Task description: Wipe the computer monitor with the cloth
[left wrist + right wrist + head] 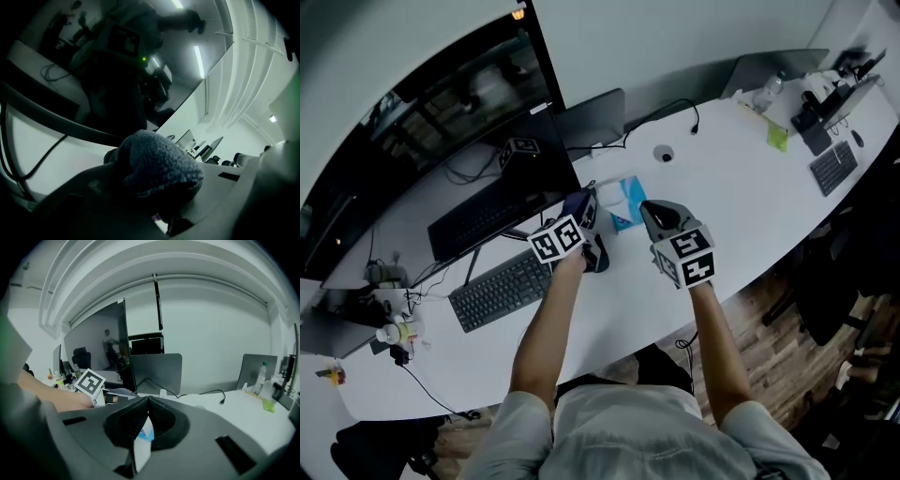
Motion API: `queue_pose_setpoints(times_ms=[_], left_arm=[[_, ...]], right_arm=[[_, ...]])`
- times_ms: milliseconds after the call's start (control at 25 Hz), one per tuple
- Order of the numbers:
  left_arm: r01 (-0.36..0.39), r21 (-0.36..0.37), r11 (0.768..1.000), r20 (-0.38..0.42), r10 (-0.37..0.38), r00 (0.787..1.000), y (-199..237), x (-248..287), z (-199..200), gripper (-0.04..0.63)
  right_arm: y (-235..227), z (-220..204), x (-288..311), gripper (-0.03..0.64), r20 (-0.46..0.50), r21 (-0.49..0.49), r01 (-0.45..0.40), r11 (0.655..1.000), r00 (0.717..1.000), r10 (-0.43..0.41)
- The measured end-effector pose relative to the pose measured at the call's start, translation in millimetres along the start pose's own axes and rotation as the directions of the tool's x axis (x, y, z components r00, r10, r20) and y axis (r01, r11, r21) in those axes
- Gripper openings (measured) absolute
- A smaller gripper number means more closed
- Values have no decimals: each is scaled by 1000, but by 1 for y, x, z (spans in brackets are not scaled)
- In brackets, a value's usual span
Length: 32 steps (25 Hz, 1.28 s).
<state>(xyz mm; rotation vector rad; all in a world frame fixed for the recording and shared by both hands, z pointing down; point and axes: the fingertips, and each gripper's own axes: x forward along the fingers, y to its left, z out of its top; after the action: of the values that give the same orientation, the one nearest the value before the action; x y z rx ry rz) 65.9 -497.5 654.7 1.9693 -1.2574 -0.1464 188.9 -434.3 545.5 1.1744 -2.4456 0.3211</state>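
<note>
Cloth point(157, 164): dark blue-grey with a nubbly terry pile, bunched into a rounded wad.
Cloth, place: gripped in the left jaws above the white bench point(722, 178), close by the monitor's lower right corner, at about 4 o'clock from the screen's middle.
Left gripper point(586, 230): jaws closed on the cloth, which bulges out from between them.
Right gripper point(661, 214): jaws drawn together with their tips meeting. A white-and-blue sliver shows through the slit below the tips, and I cannot tell whether it touches them.
Monitor point(441, 122): wide, black and glossy, its dark screen mirroring ceiling lights and the room. It stands at 10 o'clock from the left gripper.
Pack point(623, 202): white and blue, lying on the bench between the two grippers, at 10 o'clock from the right one.
Keyboard point(502, 289): black, on the bench at 8 o'clock from the left gripper, in front of the monitor.
</note>
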Motion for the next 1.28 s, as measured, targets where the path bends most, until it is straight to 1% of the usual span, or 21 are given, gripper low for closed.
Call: queue_pose_setpoints(times_ms=[120,200,360,440,600,760,880,1000,1120,1280], left_arm=[[-3,-47,999,64,6,998,-15,17,4,54],[11,-75,997,127,-1,992,-27,21,15,54],[27,-135,990,251,7,968,-51,18,52,53],[40,-139,990,293,2,956,-65,9,66,52],[79,-117,990,361,-32,932,-96,-12,101,52],[129,-78,989,402,-87,912,-129,-30,133,52],[158,-47,986,422,-124,898,-151,-42,155,52],[190,-25,981,448,-159,880,-172,-52,175,52],[219,-7,976,471,-190,862,-189,-61,192,52],[256,20,967,486,-233,843,-207,-72,210,52]], right_arm=[[-17,1,-6,2,1,-24,-23,999,1000,23],[-29,0,-10,2,2,-32,-32,999,999,32],[-49,14,-15,2,29,-42,-50,998,998,52],[-52,25,-17,2,44,-53,-62,997,997,64],[-49,52,-19,2,78,-87,-89,992,992,96],[-47,80,-24,2,117,-107,-94,990,987,106],[-50,98,-28,2,140,-110,-80,991,985,96],[-58,111,-34,2,157,-108,-56,993,985,73],[-62,122,-39,2,172,-107,-35,994,984,53],[-62,132,-45,2,189,-111,-13,994,981,34]])
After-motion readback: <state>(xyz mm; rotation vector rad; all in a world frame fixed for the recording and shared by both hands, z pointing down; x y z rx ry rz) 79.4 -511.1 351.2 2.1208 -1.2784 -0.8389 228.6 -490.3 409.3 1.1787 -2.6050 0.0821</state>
